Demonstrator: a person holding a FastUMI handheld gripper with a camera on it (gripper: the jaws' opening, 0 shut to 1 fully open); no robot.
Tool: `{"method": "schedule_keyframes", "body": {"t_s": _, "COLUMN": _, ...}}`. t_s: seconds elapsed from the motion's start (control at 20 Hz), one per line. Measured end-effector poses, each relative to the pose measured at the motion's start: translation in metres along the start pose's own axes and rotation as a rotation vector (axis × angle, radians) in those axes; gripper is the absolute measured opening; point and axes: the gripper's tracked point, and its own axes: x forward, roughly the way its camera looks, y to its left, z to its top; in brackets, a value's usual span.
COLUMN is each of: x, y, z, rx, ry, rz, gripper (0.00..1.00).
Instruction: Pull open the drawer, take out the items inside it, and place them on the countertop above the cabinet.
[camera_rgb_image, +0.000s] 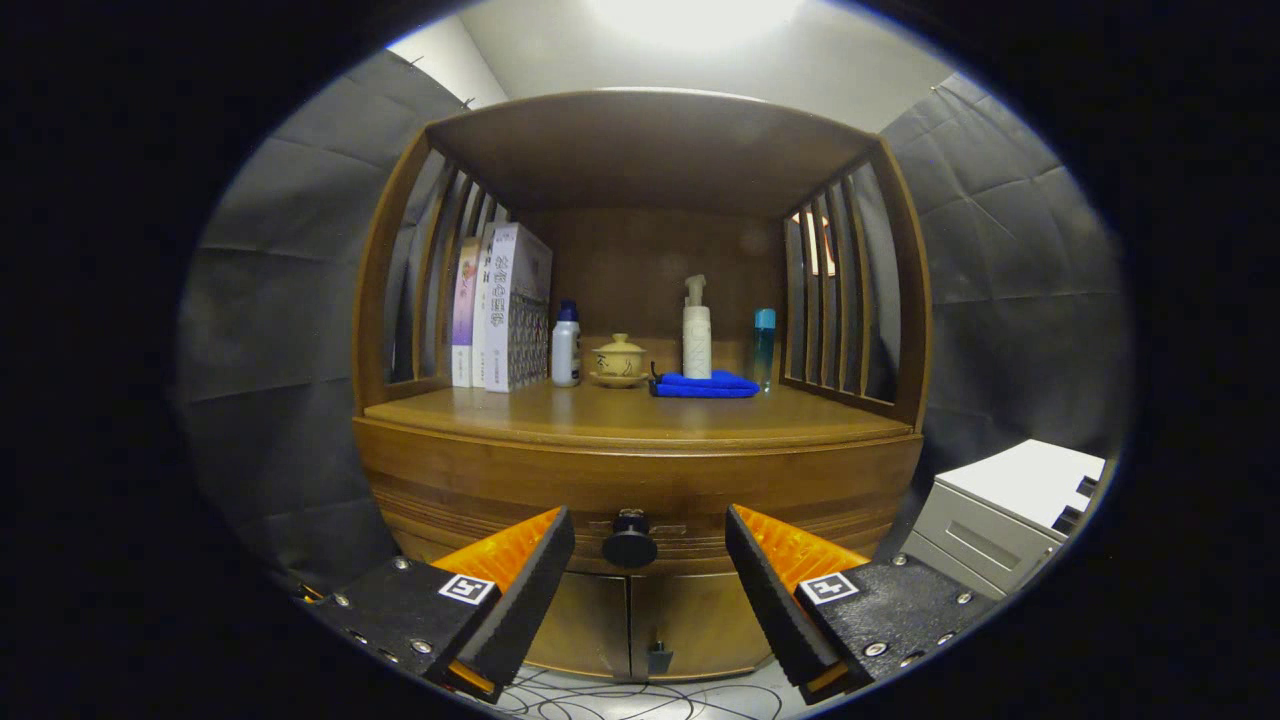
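A: The gripper (650, 560) has its fingers spread wide, holding nothing, with the drawer knob (629, 543) between them, just ahead. The drawer (640, 500) looks closed, below the countertop (640, 415).

B: Risk?

A: The knob is small and round. If the fingers close off-centre, they could slip off on the pull. Later, the blue cloth (703, 385) and teacup (619, 360) at the far side crowd the placing space.
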Motion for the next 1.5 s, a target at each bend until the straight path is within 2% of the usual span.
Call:
{"method": "schedule_keyframes", "body": {"t_s": 0.45, "x": 0.051, "y": 0.015, "z": -0.050, "rx": 0.032, "ry": 0.133, "rz": 0.065, "gripper": 0.94}}
{"method": "schedule_keyframes", "body": {"t_s": 0.6, "x": 0.058, "y": 0.022, "z": -0.050, "rx": 0.043, "ry": 0.141, "rz": 0.096, "gripper": 0.78}}
{"method": "schedule_keyframes", "body": {"t_s": 0.8, "x": 0.060, "y": 0.017, "z": -0.055, "rx": 0.013, "ry": 0.172, "rz": 0.066, "gripper": 0.48}}
{"method": "schedule_keyframes", "body": {"t_s": 0.9, "x": 0.057, "y": 0.017, "z": -0.054, "rx": 0.017, "ry": 0.182, "rz": 0.074, "gripper": 0.41}}
{"method": "schedule_keyframes", "body": {"t_s": 1.15, "x": 0.030, "y": 0.013, "z": -0.054, "rx": -0.024, "ry": 0.175, "rz": 0.056, "gripper": 0.40}}
{"method": "schedule_keyframes", "body": {"t_s": 1.5, "x": -0.020, "y": 0.011, "z": -0.056, "rx": -0.045, "ry": 0.231, "rz": 0.024, "gripper": 0.40}}
